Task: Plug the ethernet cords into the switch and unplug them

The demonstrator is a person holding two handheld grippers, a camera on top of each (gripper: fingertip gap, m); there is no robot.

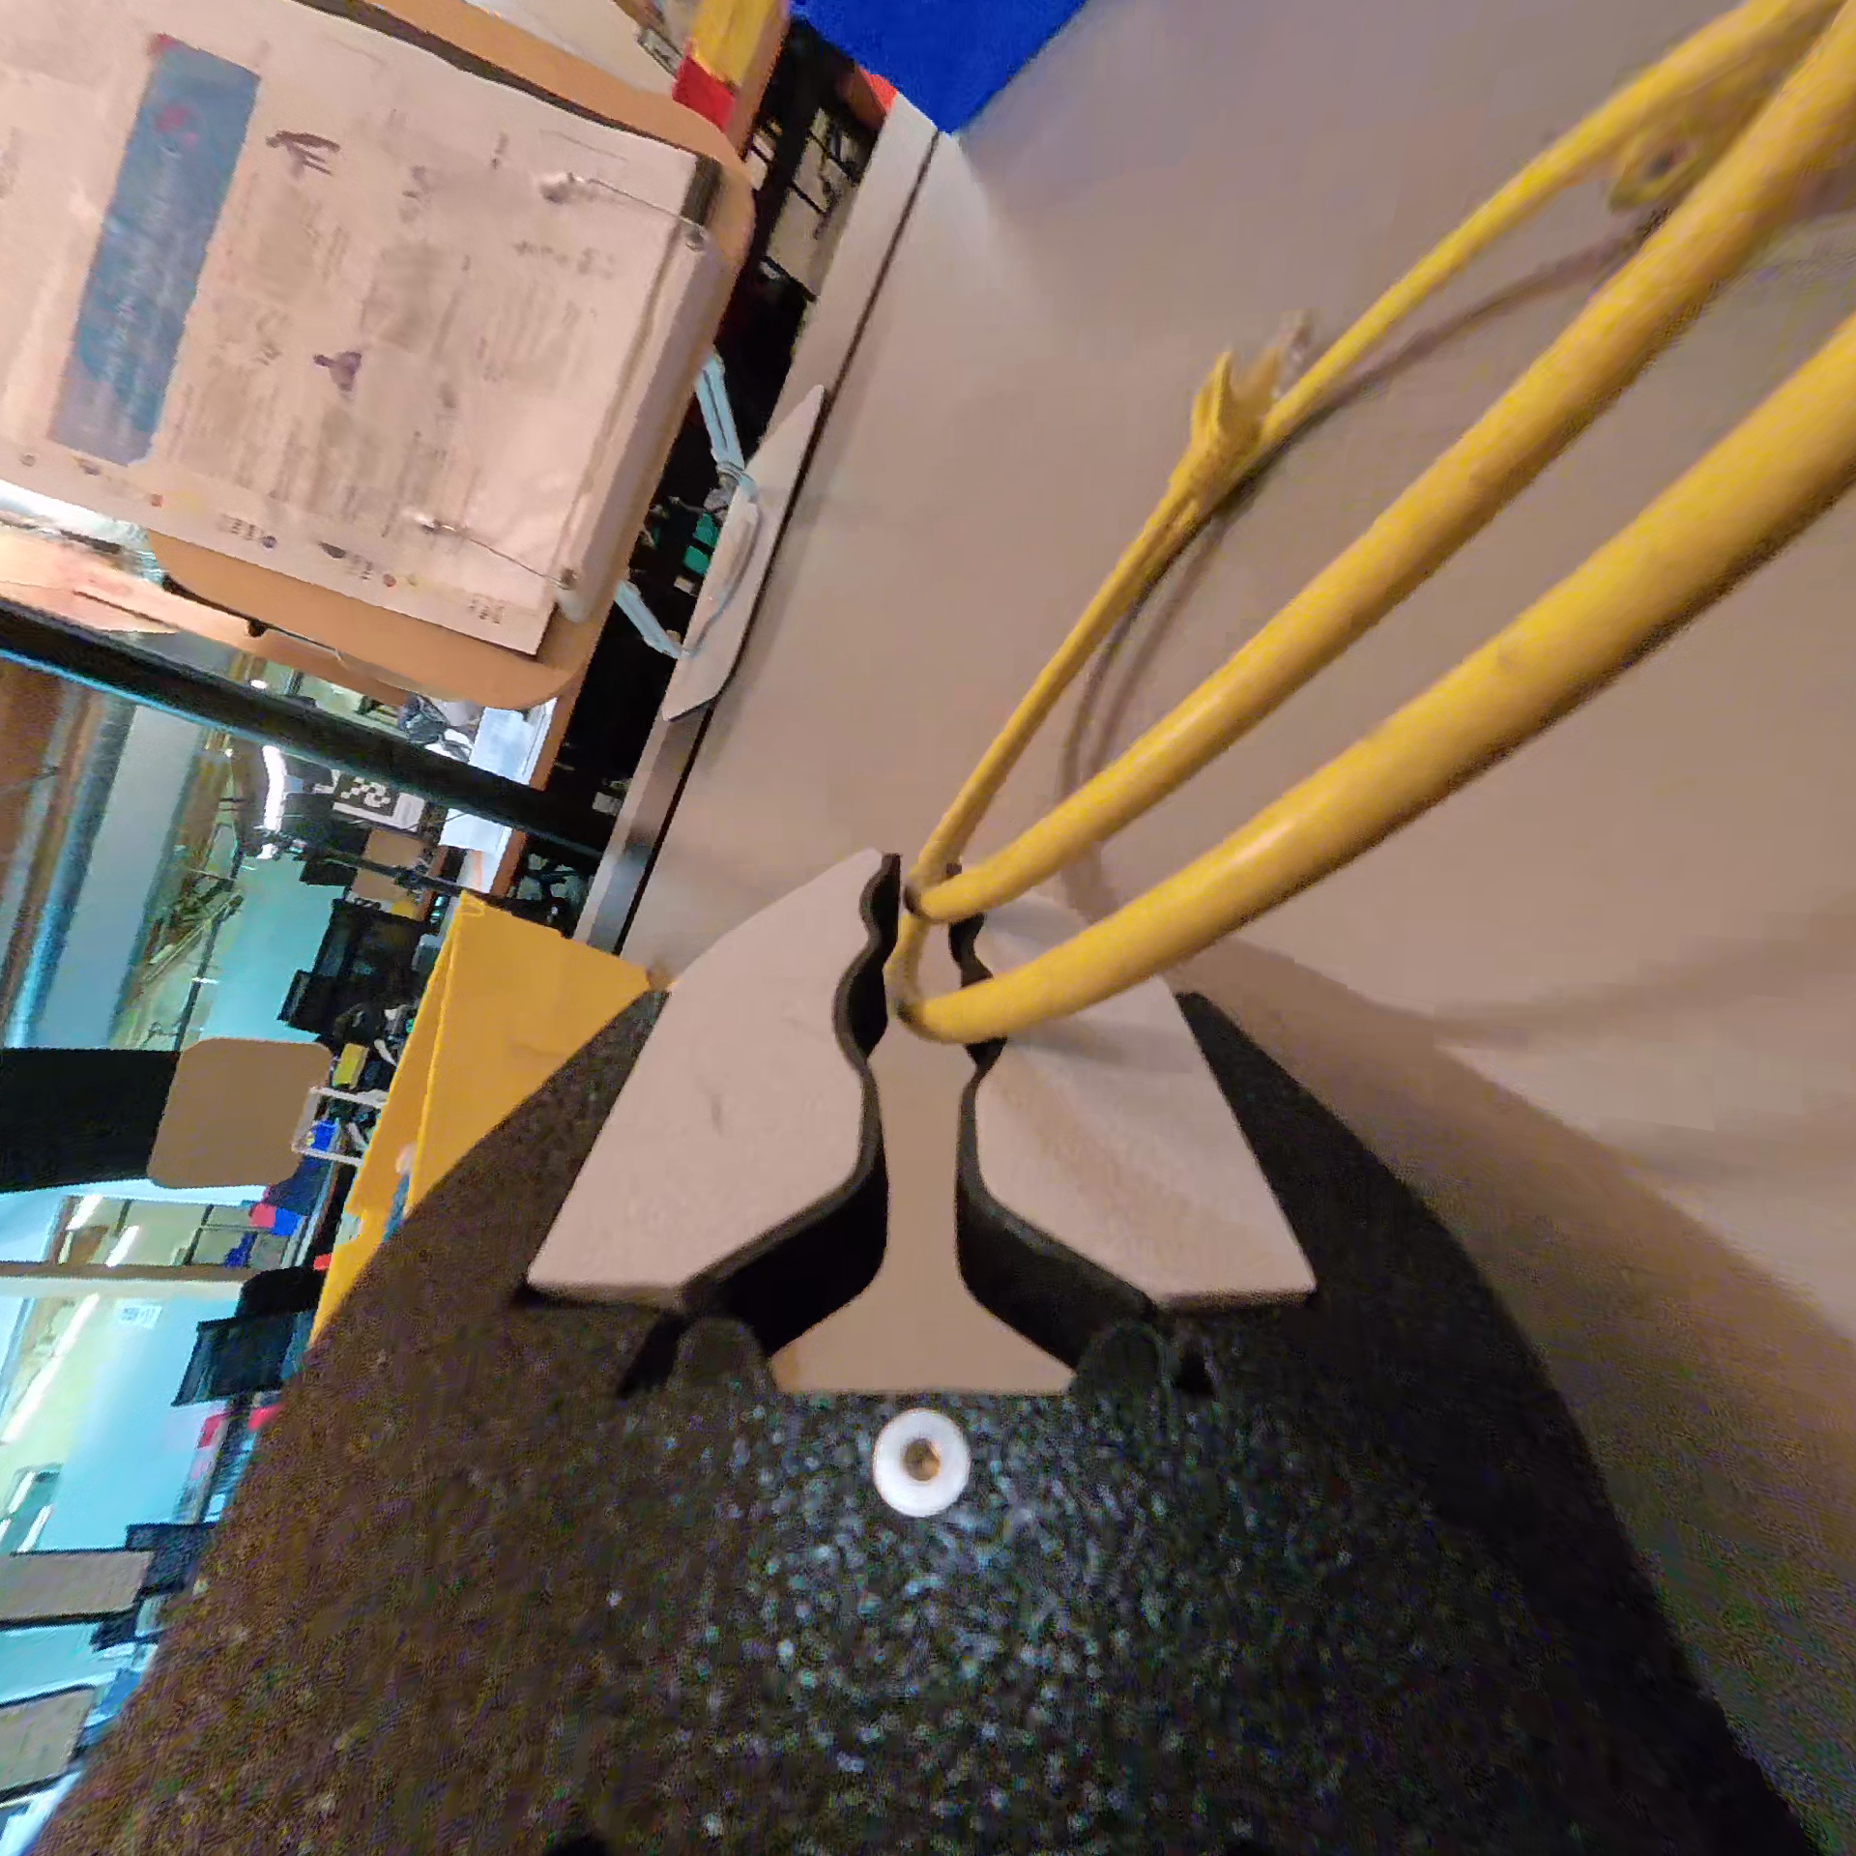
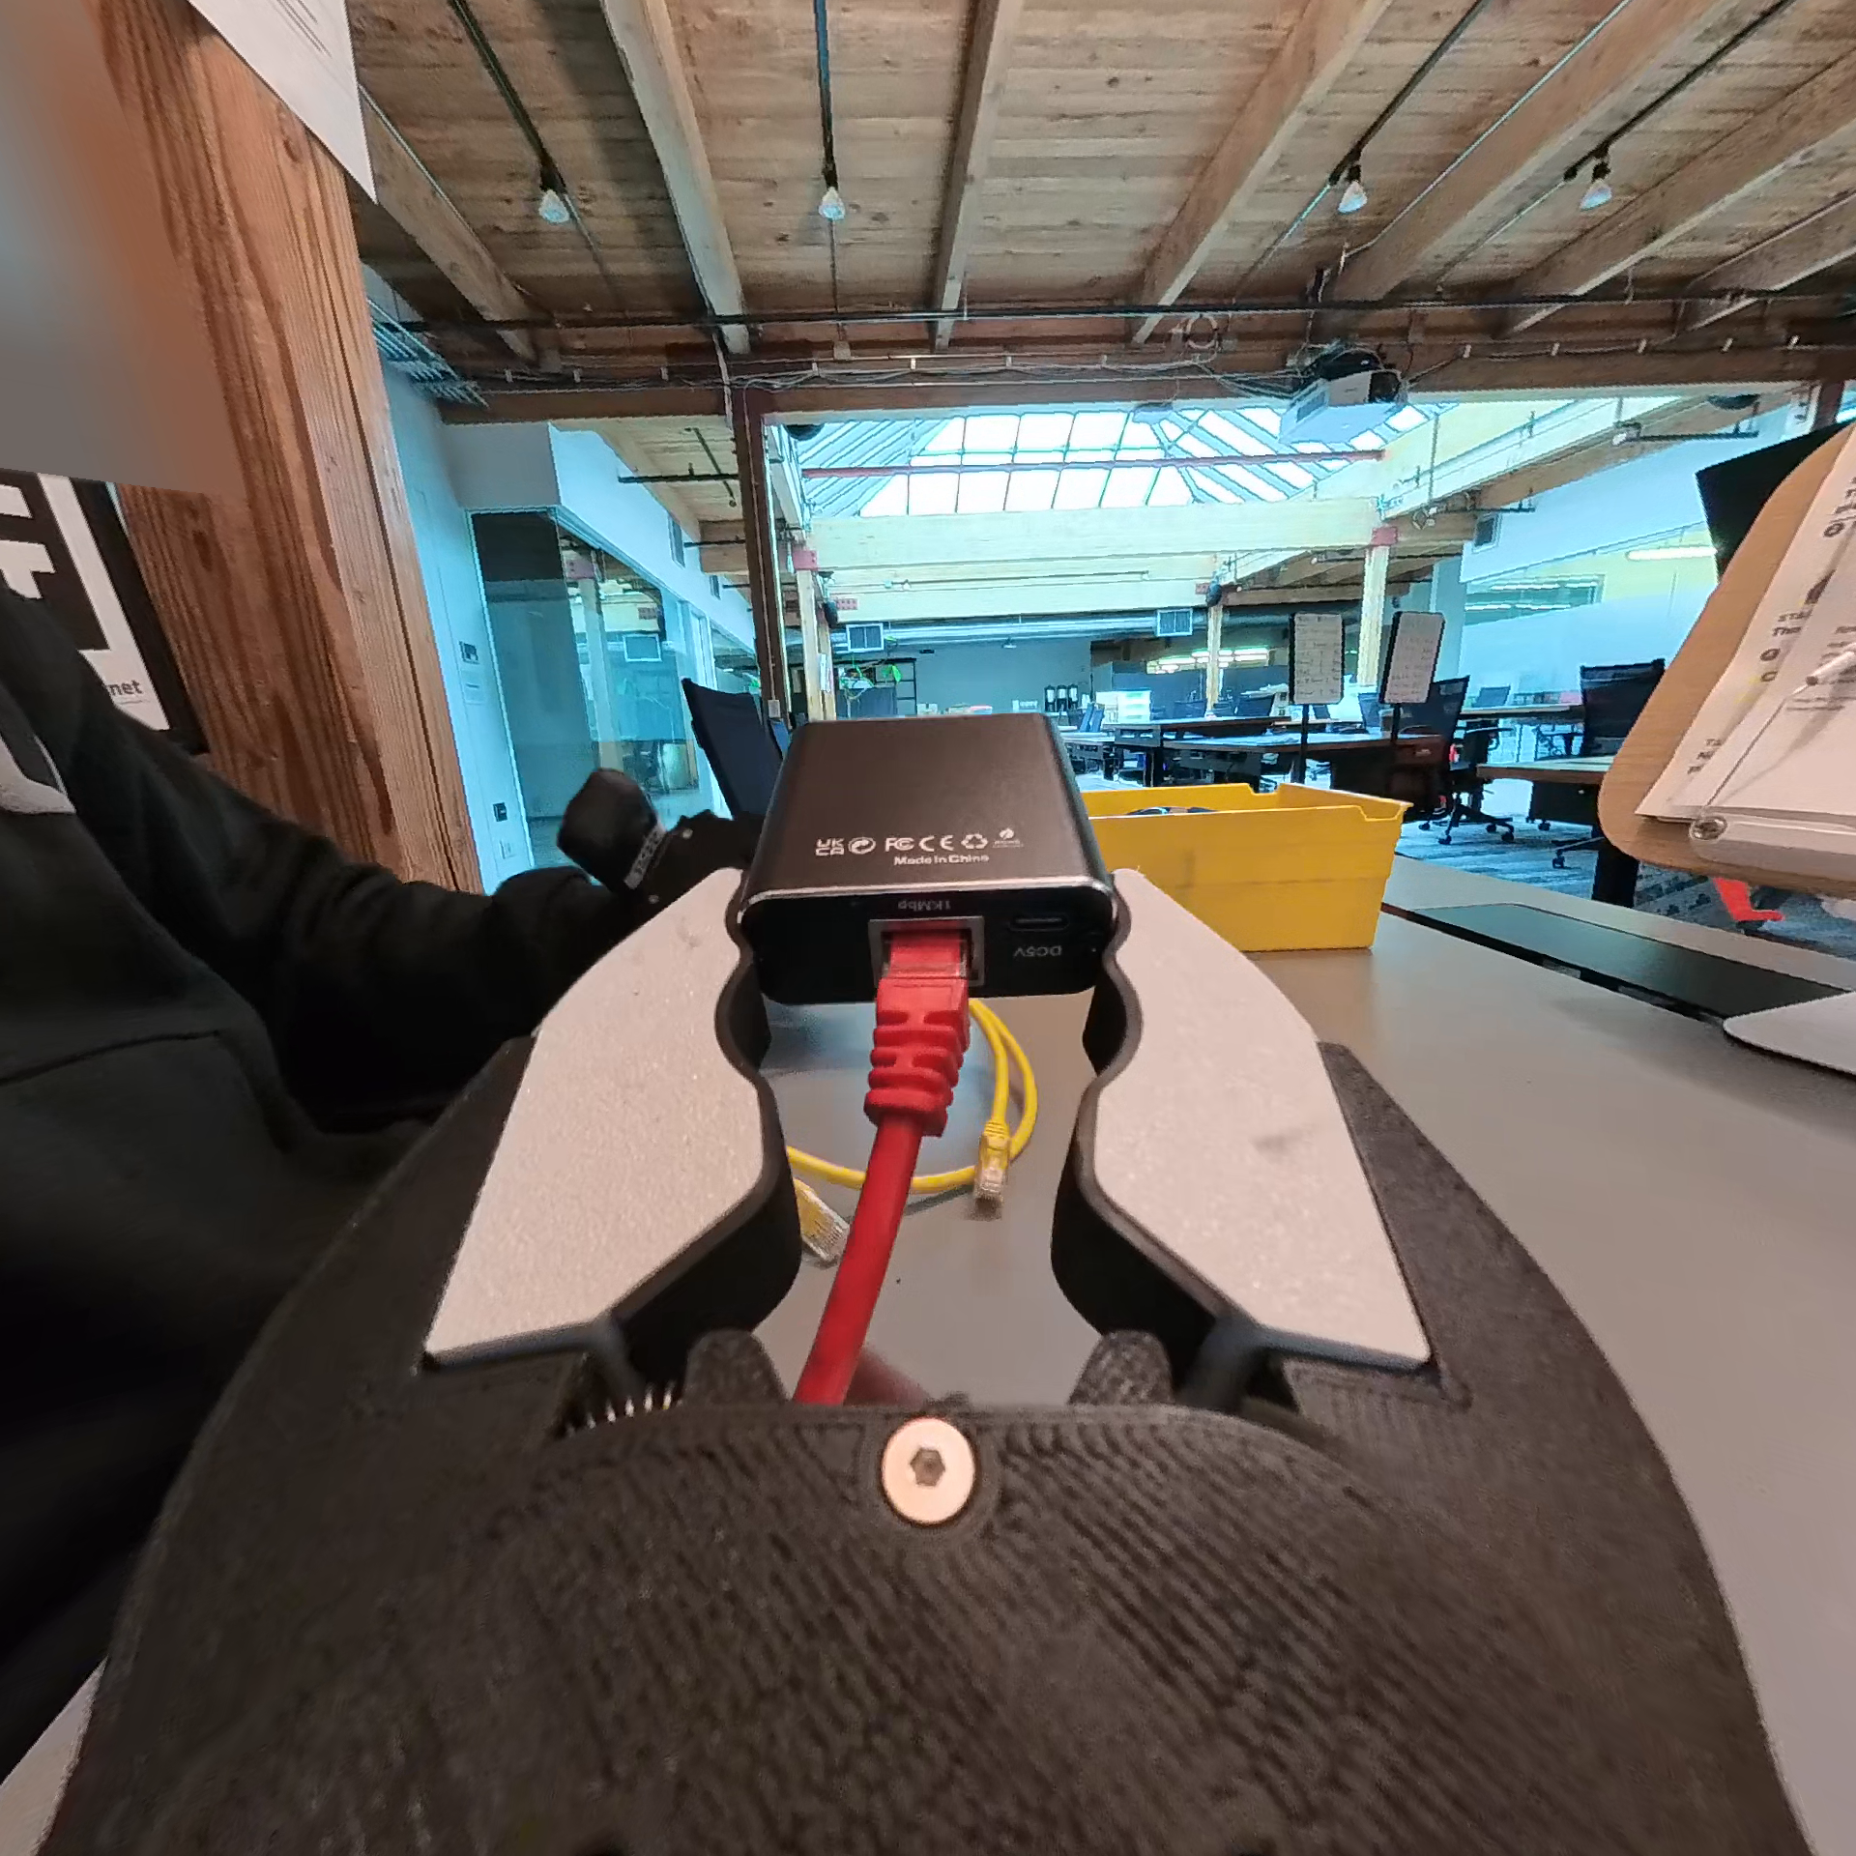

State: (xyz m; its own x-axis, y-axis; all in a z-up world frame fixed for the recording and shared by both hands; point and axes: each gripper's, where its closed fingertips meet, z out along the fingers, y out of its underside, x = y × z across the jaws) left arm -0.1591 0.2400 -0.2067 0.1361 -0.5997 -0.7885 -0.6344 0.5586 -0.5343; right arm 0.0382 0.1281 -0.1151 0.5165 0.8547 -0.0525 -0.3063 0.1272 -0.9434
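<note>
In the right wrist view my right gripper point(image 2: 929, 929) is shut on the sides of a small black switch point(image 2: 919, 793) and holds it above the grey table point(image 2: 1506, 1155). A red ethernet cord point(image 2: 909, 1055) is plugged into the port that faces the camera. A yellow cord point(image 2: 1014, 1065) lies looped on the table below, with both clear plugs free. In the left wrist view my left gripper point(image 1: 919, 929) is shut on loops of the yellow cord point(image 1: 1406, 562) just over the table. One of its plugs point(image 1: 1230, 417) lies loose on the tabletop.
A yellow bin point(image 2: 1245, 864) stands on the table behind the switch. A clipboard with papers point(image 2: 1758, 703) stands at the right, with a grey monitor base point(image 2: 1798, 1034) below it. A person's black sleeve point(image 2: 201, 954) and a wooden post point(image 2: 281, 502) fill the left.
</note>
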